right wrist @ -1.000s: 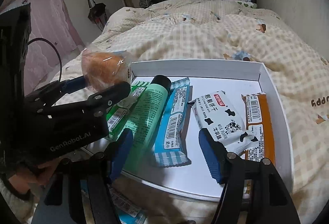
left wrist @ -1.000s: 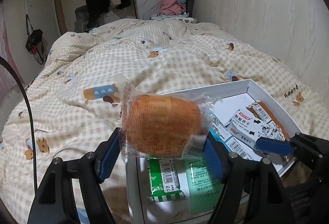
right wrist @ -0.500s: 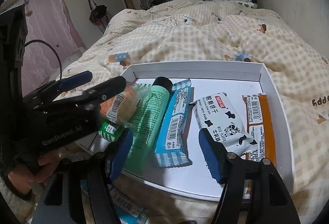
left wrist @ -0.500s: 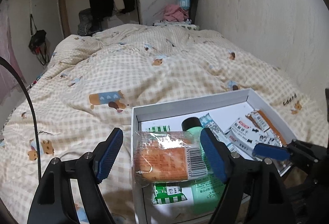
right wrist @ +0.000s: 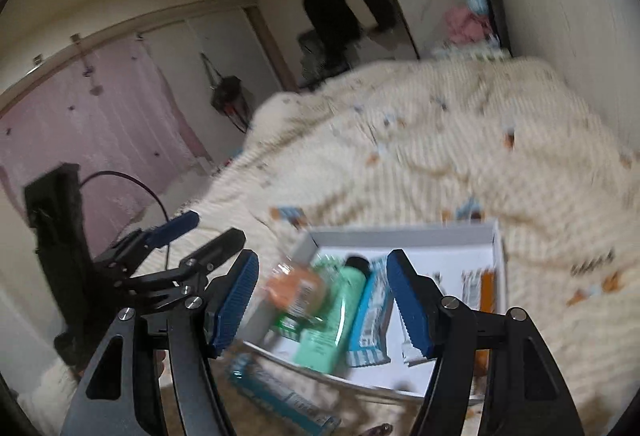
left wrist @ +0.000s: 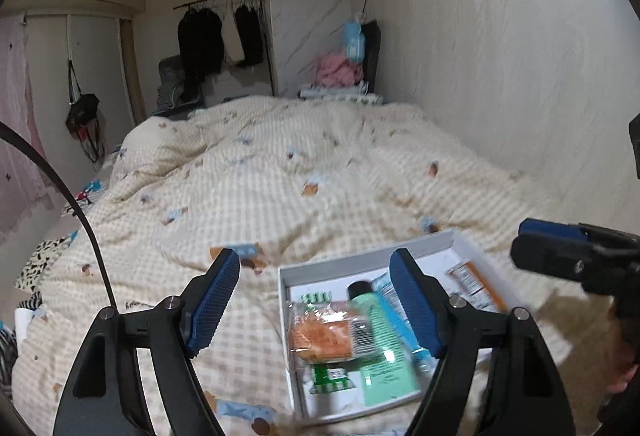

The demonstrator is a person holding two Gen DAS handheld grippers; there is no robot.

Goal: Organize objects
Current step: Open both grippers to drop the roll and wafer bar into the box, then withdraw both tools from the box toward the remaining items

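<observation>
A white box [left wrist: 362, 262] lies on the checked bedspread. In it lie a wrapped orange bun [left wrist: 322, 334], a mint green tube [left wrist: 380, 328], a blue snack bar [left wrist: 404, 324] and an orange packet [left wrist: 474, 284]. The bun [right wrist: 298, 286] rests at the box's left end. My left gripper [left wrist: 316, 310] is open and empty, above and back from the box [right wrist: 400, 236]. My right gripper [right wrist: 322, 306] is open and empty, raised above the box; the tube [right wrist: 334, 320] and blue bar [right wrist: 370, 320] show between its fingers. Both views are blurred.
A blue packet [right wrist: 276, 394] lies on the bedspread in front of the box. The bedspread [left wrist: 280, 176] stretches behind, a wall runs along its right side. A clothes rail [left wrist: 220, 32] and pink curtain [right wrist: 100, 124] stand at the far end.
My left gripper let go of the wrapped bun, which now lies in the box's left end. Both grippers have lifted up and back from the box.
</observation>
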